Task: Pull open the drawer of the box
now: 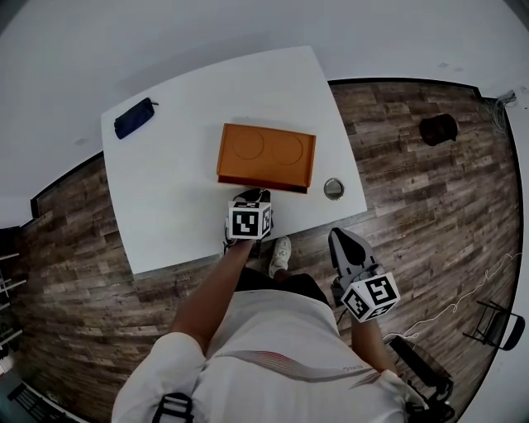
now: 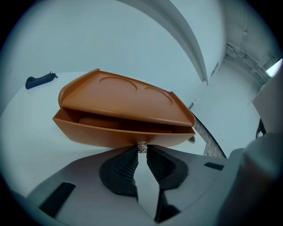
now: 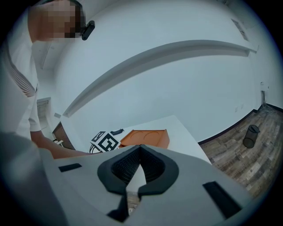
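White bench (image 1: 182,206) stands on a wood-plank floor (image 1: 413,190) against a pale wall (image 1: 248,25). The orange box (image 1: 266,154) lies flat near the bench's middle, its long side facing the person, well in from every edge. Its drawer (image 2: 119,132) stands out a little from under the lid, leaving a dark gap along the top. A small knob (image 2: 142,147) sits at the middle of the drawer front. The left gripper (image 2: 142,153) meets it head-on, its fingers (image 2: 128,165) pinching the knob between their tips.

Between the drawer front and the bench's near edge there is a strip of bare top, over which the left gripper reaches. Wide bare top lies to the box's left. A small round metal thing (image 1: 333,188) sits just off the box's front right corner, close to the bench's right edge. A dark pouch (image 1: 134,117) lies at the far left corner, well apart.

The right gripper (image 3: 139,150) hangs off the bench's near right corner, over the floor, fingers (image 3: 150,165) pressed together on nothing. A black bin (image 1: 438,129) stands on the floor, far right.
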{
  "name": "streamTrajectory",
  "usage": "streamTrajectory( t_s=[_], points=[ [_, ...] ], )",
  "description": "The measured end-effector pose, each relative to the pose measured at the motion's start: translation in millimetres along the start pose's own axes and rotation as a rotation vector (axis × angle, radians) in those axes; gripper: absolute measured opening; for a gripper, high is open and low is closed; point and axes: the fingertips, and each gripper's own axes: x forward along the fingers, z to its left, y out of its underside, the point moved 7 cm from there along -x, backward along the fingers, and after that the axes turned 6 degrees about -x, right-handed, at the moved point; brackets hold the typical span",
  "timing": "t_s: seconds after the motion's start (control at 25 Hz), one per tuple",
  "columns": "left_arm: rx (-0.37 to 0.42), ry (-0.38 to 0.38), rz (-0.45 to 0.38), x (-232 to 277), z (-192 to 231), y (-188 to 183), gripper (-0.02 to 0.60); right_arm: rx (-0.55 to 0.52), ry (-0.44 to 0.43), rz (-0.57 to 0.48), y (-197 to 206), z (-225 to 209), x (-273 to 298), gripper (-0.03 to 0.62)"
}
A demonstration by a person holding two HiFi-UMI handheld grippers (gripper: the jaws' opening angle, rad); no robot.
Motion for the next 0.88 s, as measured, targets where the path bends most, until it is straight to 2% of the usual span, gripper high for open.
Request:
streamTrajectory(
  t_s=[0.88],
  points=[
    [-0.034,0.006,0.030,-24.9,-0.2,46.3,0.074,-0.022,-0.039,-0.010,3.9,21.6,-6.8,-0.002]
  ],
)
